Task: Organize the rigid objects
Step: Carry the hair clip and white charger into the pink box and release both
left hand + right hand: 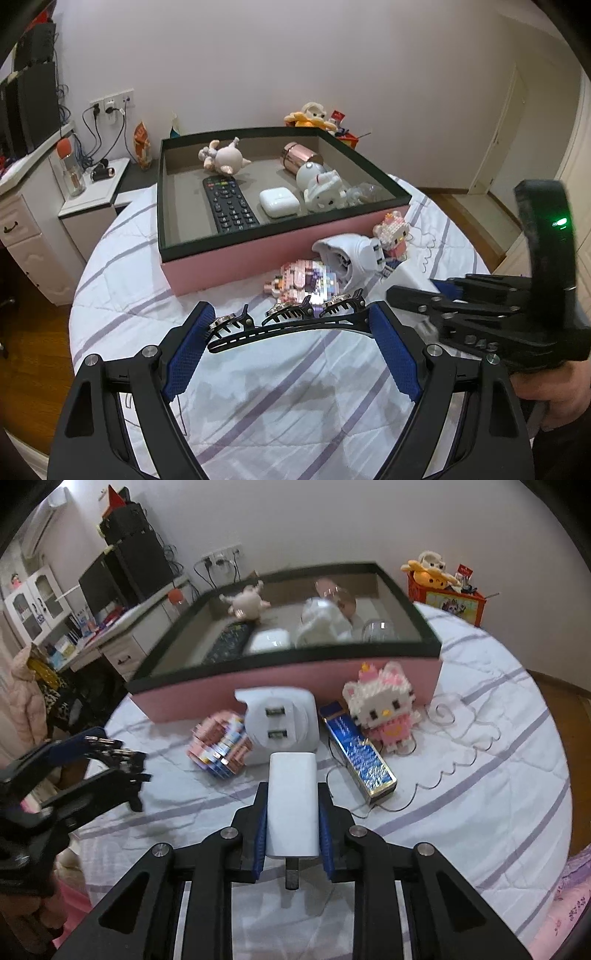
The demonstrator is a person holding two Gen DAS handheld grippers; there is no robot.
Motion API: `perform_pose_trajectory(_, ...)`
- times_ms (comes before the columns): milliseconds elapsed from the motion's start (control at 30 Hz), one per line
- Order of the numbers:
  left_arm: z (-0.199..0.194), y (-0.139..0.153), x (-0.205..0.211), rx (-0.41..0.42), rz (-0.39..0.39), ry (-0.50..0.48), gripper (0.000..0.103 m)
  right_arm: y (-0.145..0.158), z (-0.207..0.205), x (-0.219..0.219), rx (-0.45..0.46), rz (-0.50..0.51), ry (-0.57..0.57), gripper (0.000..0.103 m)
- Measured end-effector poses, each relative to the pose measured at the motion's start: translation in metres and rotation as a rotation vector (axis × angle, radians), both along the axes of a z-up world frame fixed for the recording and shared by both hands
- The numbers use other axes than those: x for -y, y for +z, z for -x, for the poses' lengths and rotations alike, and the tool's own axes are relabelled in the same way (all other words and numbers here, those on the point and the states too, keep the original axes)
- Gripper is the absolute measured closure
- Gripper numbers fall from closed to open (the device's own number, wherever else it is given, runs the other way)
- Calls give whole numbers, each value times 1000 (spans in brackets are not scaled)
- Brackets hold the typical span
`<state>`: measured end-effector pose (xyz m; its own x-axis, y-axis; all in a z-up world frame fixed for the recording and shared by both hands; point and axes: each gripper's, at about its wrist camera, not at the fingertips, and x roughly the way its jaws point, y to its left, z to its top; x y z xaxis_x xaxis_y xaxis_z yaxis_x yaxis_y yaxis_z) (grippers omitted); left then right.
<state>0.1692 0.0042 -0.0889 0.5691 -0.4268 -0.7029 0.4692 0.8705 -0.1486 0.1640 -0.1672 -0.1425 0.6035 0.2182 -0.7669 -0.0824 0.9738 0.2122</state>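
Note:
My left gripper (291, 325) is shut on a long black hair clip (288, 326) bearing small jewelled clips, held above the striped tablecloth. My right gripper (293, 834) is shut on a white charger plug (293, 808), prongs pointing back at the camera. The pink box with a black rim (280, 254) holds a black remote (229, 206), a white earbud case (279, 201), a pig figure (225, 157), a rose-gold can (299, 157) and a white figure (321, 188). The box also shows in the right wrist view (295, 679).
In front of the box lie a white USB adapter (280, 720), a pink block toy (221, 744), a blue box (358, 757), a block kitten (384, 705) and thin wire (454, 746). A red toy box (450, 598) stands behind. A desk (33, 206) stands left.

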Motion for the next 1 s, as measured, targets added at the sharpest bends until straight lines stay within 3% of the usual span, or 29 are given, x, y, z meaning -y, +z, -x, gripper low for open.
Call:
perform_pose_trajectory(233, -19, 25, 4, 44, 11, 1, 17, 49, -9, 10, 94, -12, 14, 80)
perform_pose_trajectory(500, -69, 50, 13, 72, 28, 13, 17, 85, -59, 22, 144, -3, 28, 80)
perform_pose_trajectory(733, -119, 45, 30, 43, 2, 14, 17, 83, -113, 37, 110, 23, 15, 80)
perform_pose_trajectory(1000, -163, 20, 44, -22, -29, 33, 17, 55, -160, 48, 27, 49, 2, 80)
